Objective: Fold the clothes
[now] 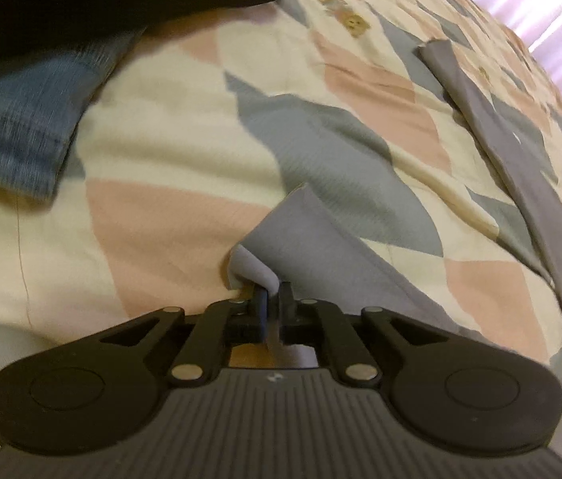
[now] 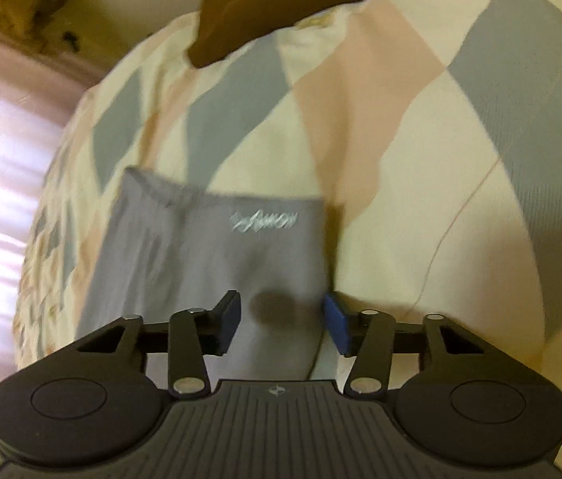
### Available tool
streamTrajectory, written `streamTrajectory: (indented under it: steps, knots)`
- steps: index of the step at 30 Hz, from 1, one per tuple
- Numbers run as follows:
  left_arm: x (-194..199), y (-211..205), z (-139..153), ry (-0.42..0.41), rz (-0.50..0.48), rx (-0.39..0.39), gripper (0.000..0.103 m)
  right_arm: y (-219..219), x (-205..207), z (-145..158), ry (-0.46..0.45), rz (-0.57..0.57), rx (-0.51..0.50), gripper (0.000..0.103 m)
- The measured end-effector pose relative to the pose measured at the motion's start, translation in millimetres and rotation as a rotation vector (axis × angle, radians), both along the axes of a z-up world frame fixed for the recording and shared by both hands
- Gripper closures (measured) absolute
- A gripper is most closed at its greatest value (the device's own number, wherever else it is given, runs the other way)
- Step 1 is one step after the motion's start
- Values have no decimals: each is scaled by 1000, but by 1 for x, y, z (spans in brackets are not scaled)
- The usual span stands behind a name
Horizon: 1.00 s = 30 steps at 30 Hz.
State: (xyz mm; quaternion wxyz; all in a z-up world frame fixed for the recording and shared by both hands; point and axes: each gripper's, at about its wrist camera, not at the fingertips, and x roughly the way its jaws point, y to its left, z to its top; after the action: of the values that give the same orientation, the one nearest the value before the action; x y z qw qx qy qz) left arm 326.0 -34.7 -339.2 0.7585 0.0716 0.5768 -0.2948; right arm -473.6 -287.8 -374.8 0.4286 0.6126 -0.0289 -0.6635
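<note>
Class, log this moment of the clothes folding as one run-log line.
left tool: shut on grey garment | right tool: open over grey garment | surface: patterned bedspread | fold: not finished

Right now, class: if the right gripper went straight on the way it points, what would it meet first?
Most likely the grey garment, which lies directly ahead of the open right gripper on the patterned bedspread. Its shadow falls on the cloth, so it seems close, though depth is unclear.
</note>
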Motion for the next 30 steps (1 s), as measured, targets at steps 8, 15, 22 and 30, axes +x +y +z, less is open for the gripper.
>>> streamTrajectory:
  steps: [8,15,22,30]
  knots:
    - [-4,-10,1,-37,-39,79,101,-16,-22,1,33,59,-11,98]
    - [20,-20,62,-105,-111,61,100,-23,-18,81,134,171,-51,100]
    - [20,-47,67,-212,-220,107,100,-40,4,90,280,342,104,100]
    - [12,-41,1,-222,-276,241,88,-39,11,34,316,323,251,75]
